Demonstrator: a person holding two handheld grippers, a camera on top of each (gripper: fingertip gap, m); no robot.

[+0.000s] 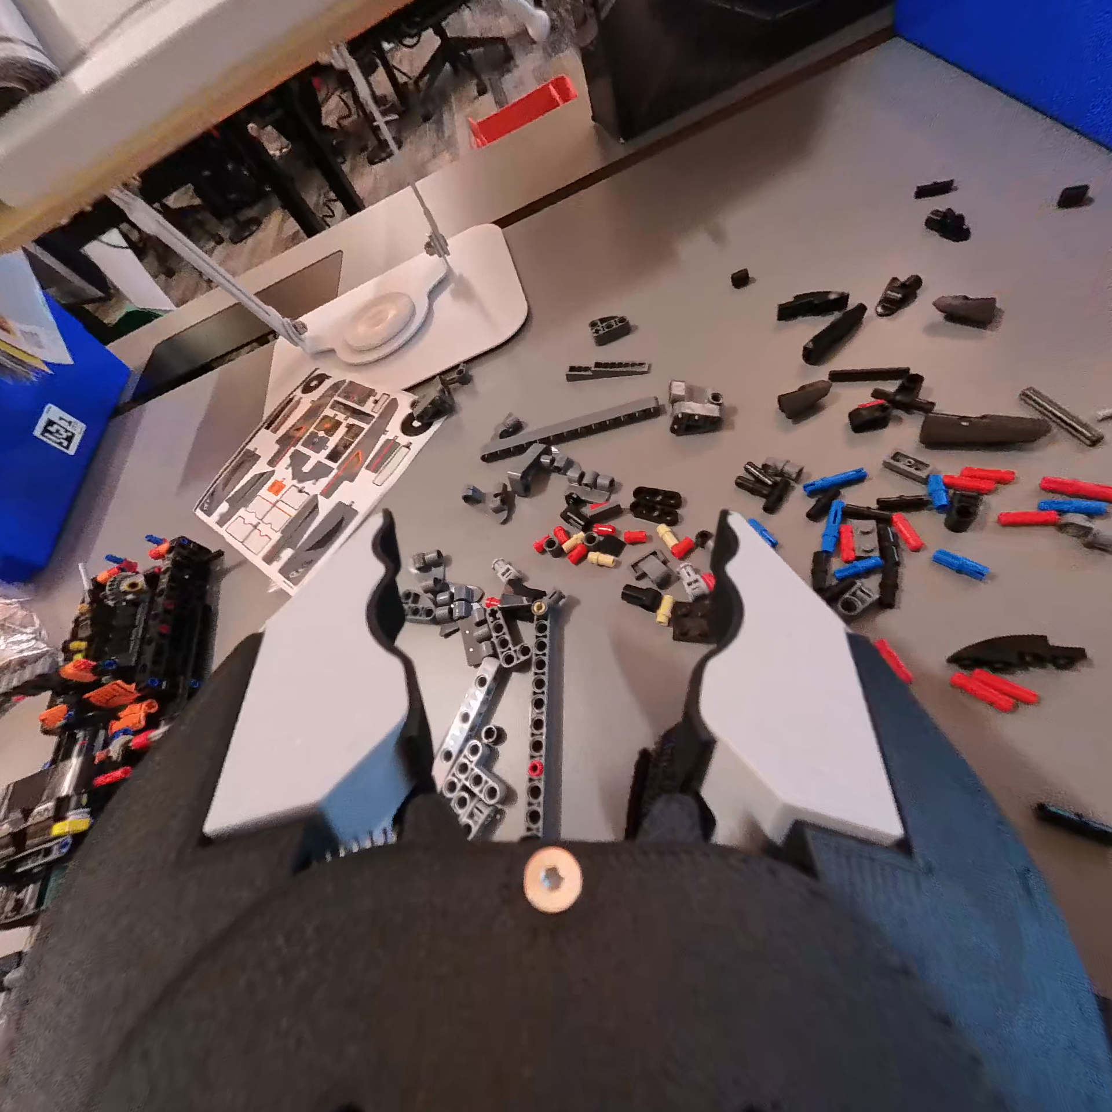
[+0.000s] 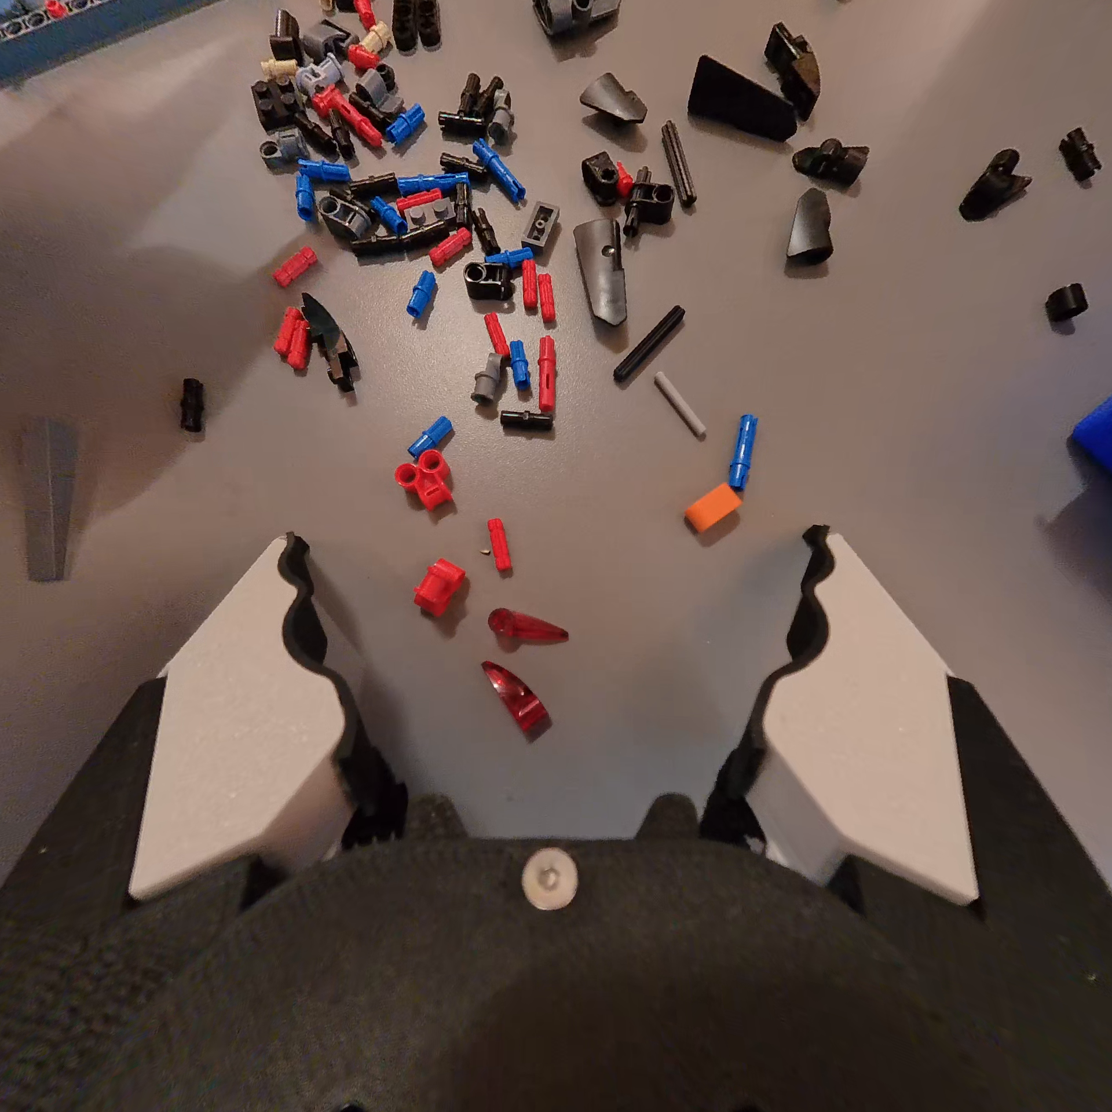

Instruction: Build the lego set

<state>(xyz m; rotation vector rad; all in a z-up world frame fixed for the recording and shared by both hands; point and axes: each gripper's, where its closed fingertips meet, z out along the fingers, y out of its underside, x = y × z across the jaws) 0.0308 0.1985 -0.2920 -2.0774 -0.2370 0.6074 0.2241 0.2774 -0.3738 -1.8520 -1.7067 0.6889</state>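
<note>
Now both claws hang spread wide over the grey table (image 1: 692,198), gripping nothing. Between the left gripper (image 1: 556,535) fingers, lower centre of the left wrist view, lie grey holed beams (image 1: 538,716). At the lower left edge sits the partly built black model (image 1: 120,668) with orange bits, a sticker sheet (image 1: 313,475) just above it. Over on the right wrist view, the right gripper (image 2: 556,538) frames two clear red curved pieces (image 2: 517,692) and a red connector (image 2: 439,586) at centre; an orange tile (image 2: 713,507) lies right of centre, loose pins (image 2: 421,198) crowding the upper middle.
</note>
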